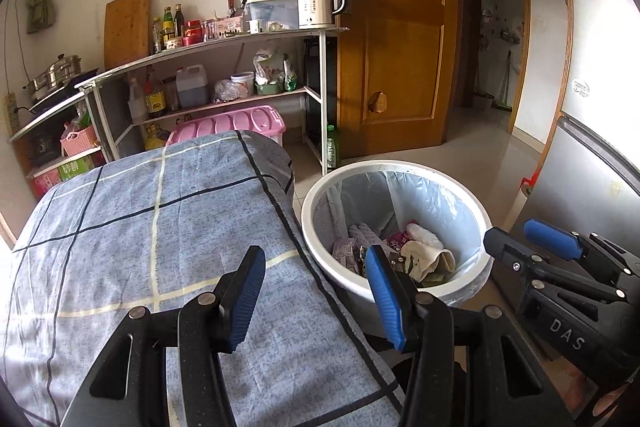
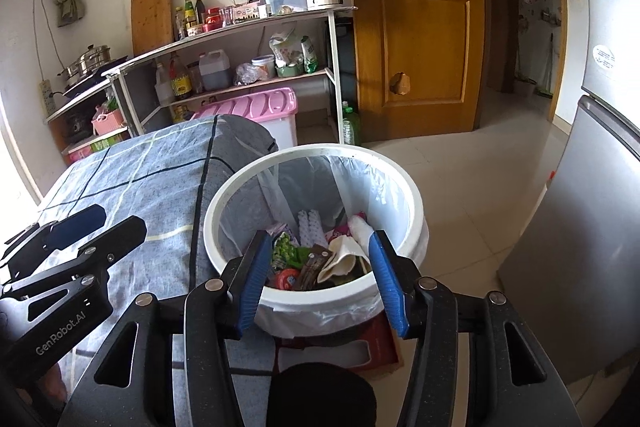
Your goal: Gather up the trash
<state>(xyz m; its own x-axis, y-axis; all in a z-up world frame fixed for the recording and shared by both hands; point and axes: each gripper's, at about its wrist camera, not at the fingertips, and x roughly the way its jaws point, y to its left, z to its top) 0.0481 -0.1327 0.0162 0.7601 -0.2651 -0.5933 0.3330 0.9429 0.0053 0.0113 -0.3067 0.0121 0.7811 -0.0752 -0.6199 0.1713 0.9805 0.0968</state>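
A white trash bin [image 1: 310, 227] [image 2: 320, 149] with a translucent liner stands beside the cloth-covered table [image 1: 140, 227] [image 2: 140, 187]. Trash [image 1: 404, 251] [image 2: 320, 255] lies in its bottom: wrappers, crumpled paper and tissue. My left gripper [image 1: 316, 297] [image 2: 106, 223] is open with nothing between its blue pads. It hovers over the table's edge, just left of the bin. My right gripper [image 2: 320, 283] [image 1: 522, 233] is also open and holds nothing. It hangs over the bin's near rim, pointing down into it.
A shelf unit [image 1: 224, 39] with a kettle [image 1: 320, 1], bottles and jars lines the far wall, a pink storage box [image 1: 236, 123] at its foot. A wooden door [image 1: 400, 27] stands open behind the bin. A grey fridge [image 2: 592, 207] is on the right. The bin rests on something red [image 2: 382, 343].
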